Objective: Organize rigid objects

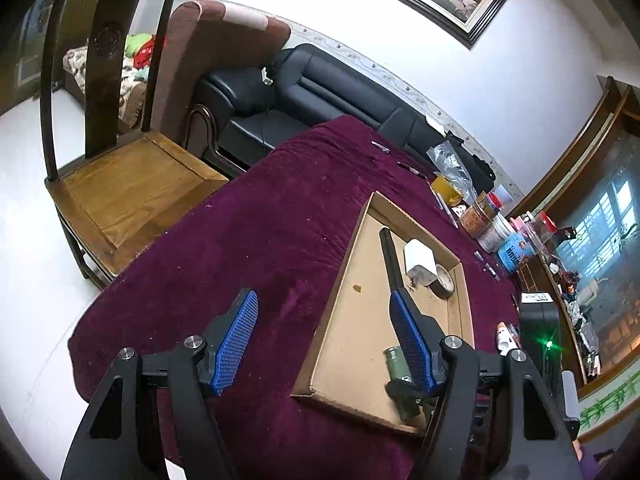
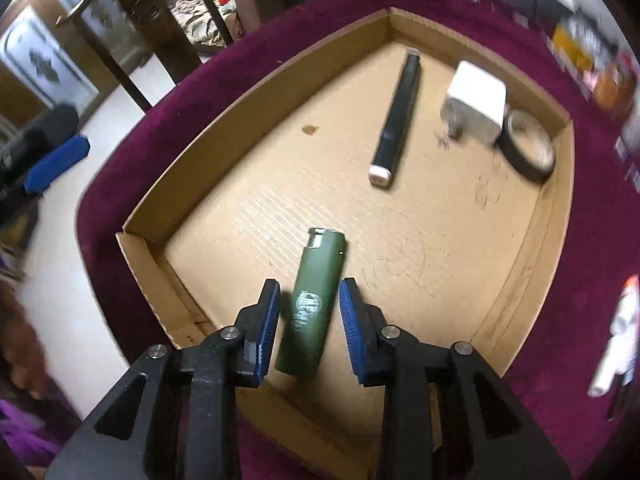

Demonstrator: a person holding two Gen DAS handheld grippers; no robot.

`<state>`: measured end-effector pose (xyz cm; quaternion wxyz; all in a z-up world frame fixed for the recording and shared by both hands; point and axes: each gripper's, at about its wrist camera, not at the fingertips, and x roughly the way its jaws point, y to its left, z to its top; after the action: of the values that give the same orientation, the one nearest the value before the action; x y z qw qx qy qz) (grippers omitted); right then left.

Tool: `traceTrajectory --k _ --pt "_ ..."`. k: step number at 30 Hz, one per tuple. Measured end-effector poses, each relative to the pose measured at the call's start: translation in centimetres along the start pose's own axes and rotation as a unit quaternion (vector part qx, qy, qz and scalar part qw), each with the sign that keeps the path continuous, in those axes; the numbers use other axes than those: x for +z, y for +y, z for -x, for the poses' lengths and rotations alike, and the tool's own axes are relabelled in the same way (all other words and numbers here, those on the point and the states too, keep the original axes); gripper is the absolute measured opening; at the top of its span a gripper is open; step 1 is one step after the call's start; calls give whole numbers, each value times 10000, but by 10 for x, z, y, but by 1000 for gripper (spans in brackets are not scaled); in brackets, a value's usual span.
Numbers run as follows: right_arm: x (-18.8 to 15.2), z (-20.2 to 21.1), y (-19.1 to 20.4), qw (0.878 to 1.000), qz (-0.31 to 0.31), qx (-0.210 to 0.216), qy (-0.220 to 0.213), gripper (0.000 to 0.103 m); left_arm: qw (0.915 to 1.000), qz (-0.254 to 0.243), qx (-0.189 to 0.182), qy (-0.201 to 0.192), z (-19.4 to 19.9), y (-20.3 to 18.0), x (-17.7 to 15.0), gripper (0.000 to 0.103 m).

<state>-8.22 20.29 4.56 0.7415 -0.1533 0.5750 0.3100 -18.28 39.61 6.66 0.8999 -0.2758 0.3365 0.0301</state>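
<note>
A shallow cardboard tray (image 2: pixel 256 92) lies on a purple cloth. Inside it are a green lighter (image 2: pixel 314 300), a long black stick with a white end (image 2: pixel 396 120), a white plug adapter (image 2: pixel 476 100) and a roll of dark tape (image 2: pixel 528 144). My right gripper (image 2: pixel 308 304) points down at the tray with the lighter between its blue pads, a small gap on each side, so it is open. My left gripper (image 1: pixel 323 298) is open and holds nothing; it hovers over the tray's (image 1: pixel 340 280) left rim. The lighter (image 1: pixel 394 358) shows beside the left gripper's right finger.
A wooden chair (image 1: pixel 120 192) and a black sofa (image 1: pixel 312 92) stand beyond the table. Jars and tubs (image 1: pixel 496 224), pens (image 1: pixel 412 170) and a plastic bag crowd the far right of the cloth. A black device with a green light (image 1: pixel 538 320) and a white tube (image 2: pixel 616 344) lie right of the tray.
</note>
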Motion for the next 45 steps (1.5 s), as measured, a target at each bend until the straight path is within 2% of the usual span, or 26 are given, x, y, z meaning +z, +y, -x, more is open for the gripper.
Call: traceTrajectory --k 1,7,12,16,19,21,23,25,27,28,29,31,33,34,35,36,37,39,41,42,43,45 --pt "0 0 5 9999 124 -92 54 19 10000 -20 6 -24 1 0 0 63" --pt "19 -7 13 9994 176 -285 80 18 9999 57 -147 5 1 6 0 63" --pt "61 -29 17 9991 -178 -333 169 18 9998 -11 -191 83 1 6 -3 63" --pt "97 -38 -3 9955 -731 -584 142 18 9995 -128 -292 51 5 3 -4 63" --pt "109 -35 -23 9899 -1149 -827 -19 18 9994 -166 -270 105 2 3 -5 63" --pt "119 -33 -38 9869 -1395 -771 -251 18 9995 -122 -213 205 -2 5 -5 64" --pt "118 -23 -58 9833 -1658 -529 -536 18 9995 -130 -156 257 -4 5 -7 64" --pt "112 -1 -68 9800 -1793 -254 -828 19 9995 -161 -51 281 -5 4 -8 64" --pt "104 27 -71 9777 -1751 -191 -1145 23 9994 -151 -36 297 -6 1 -9 64" --pt "99 42 -72 9764 -1701 -230 -1312 31 9994 -153 -46 303 -5 -1 -10 64" --pt "90 62 -74 9741 -1629 -312 -1539 45 9993 -178 -56 312 -5 -5 -10 64" --pt "70 97 -78 9651 -1512 -562 -2064 62 9991 -268 -75 331 -5 -16 -13 64" --pt "43 135 -85 9423 -1374 -1116 -2843 75 9984 -380 -130 386 -6 -27 -16 64" --pt "24 151 -86 9254 -1293 -1506 -3228 88 9981 -432 -170 417 -7 -33 -18 64" --pt "4 162 -90 9023 -1189 -1985 -3639 92 9974 -506 -219 458 -7 -41 -20 64" --pt "-11 167 -93 8855 -1084 -2336 -3867 94 9967 -587 -260 506 -8 -50 -23 64" --pt "-24 168 -98 8773 -976 -2622 -3900 100 9960 -645 -288 543 -7 -57 -25 64" --pt "-43 160 -119 8885 -994 -2923 -3395 101 9943 -792 -330 631 -7 -73 -30 64" --pt "-69 155 -147 9059 -1397 -2739 -2913 101 9923 -961 -353 694 -6 -90 -35 64" --pt "-82 155 -161 9094 -1613 -2552 -2859 101 9911 -1066 -372 713 -4 -99 -38 64" --pt "-97 157 -174 9077 -1851 -2438 -2869 101 9901 -1142 -382 720 -4 -106 -40 64" --pt "-125 168 -199 8928 -2340 -2453 -2965 101 9866 -1390 -404 754 -3 -127 -45 64"
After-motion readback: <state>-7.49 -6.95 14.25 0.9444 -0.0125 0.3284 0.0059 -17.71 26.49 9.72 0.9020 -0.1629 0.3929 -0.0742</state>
